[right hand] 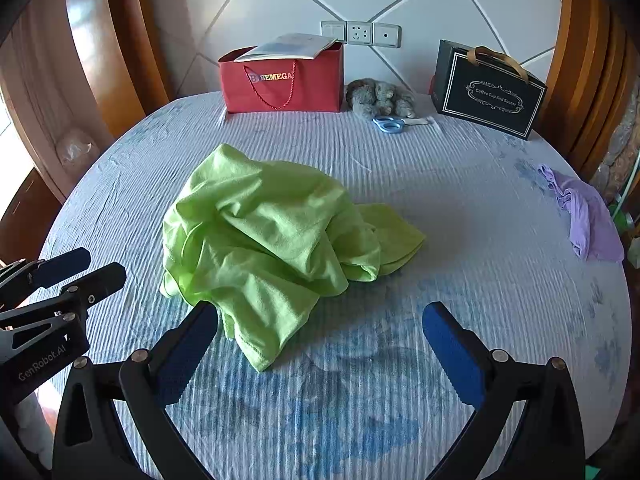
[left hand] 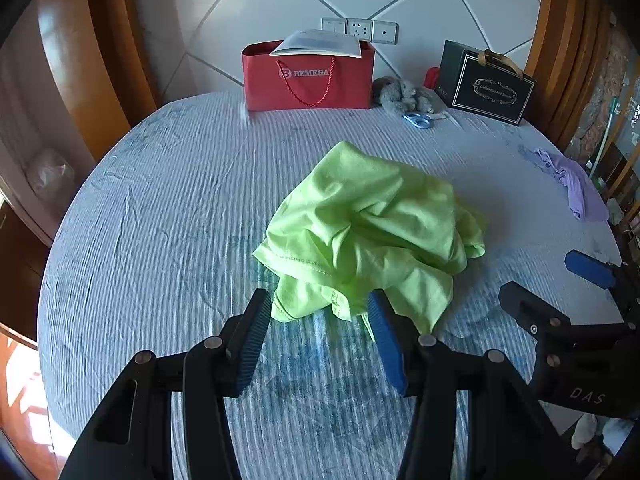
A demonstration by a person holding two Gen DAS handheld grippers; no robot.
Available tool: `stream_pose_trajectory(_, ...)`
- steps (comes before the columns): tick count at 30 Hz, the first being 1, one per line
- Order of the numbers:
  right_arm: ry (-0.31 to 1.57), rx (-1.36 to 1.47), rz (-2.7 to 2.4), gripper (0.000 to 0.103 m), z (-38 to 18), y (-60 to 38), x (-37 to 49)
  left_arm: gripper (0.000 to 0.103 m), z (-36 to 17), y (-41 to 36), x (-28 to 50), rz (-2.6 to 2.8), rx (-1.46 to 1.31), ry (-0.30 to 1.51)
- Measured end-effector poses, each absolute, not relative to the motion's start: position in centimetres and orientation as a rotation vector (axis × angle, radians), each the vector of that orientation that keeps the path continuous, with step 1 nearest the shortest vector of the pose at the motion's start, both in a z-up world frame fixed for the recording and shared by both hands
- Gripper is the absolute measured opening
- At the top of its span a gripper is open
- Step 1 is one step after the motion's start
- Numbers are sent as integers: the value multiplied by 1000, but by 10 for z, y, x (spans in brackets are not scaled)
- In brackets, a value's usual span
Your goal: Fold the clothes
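A crumpled lime-green garment (left hand: 368,232) lies in a heap in the middle of the round table with a blue-and-white striped cloth (left hand: 160,208); it also shows in the right wrist view (right hand: 264,240). My left gripper (left hand: 320,308) is open, its fingertips at the near hem of the garment, nothing held. My right gripper (right hand: 320,320) is open wide and empty, its left finger beside the garment's near corner. The right gripper shows at the right of the left wrist view (left hand: 560,284); the left gripper shows at the left of the right wrist view (right hand: 88,268).
At the table's far edge stand a red paper bag (left hand: 308,76) with papers on top, a grey plush toy (left hand: 400,94), blue-handled scissors (left hand: 418,120) and a black gift bag (left hand: 486,84). A lilac garment (left hand: 576,188) lies at the right edge. Wall sockets (left hand: 360,30) are behind.
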State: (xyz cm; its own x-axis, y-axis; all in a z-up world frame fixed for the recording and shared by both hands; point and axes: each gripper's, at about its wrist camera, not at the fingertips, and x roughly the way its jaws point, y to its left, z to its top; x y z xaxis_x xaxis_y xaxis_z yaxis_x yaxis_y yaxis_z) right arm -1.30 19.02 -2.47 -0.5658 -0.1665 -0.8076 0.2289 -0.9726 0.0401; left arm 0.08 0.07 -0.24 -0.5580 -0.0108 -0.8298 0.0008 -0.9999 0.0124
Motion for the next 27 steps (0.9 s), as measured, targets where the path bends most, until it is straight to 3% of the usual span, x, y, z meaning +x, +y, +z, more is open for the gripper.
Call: stream_pose_trajectory(27,95,1348,-2572,103,-28,190,-13,51,-10,1,-1,-2739,1538,-30)
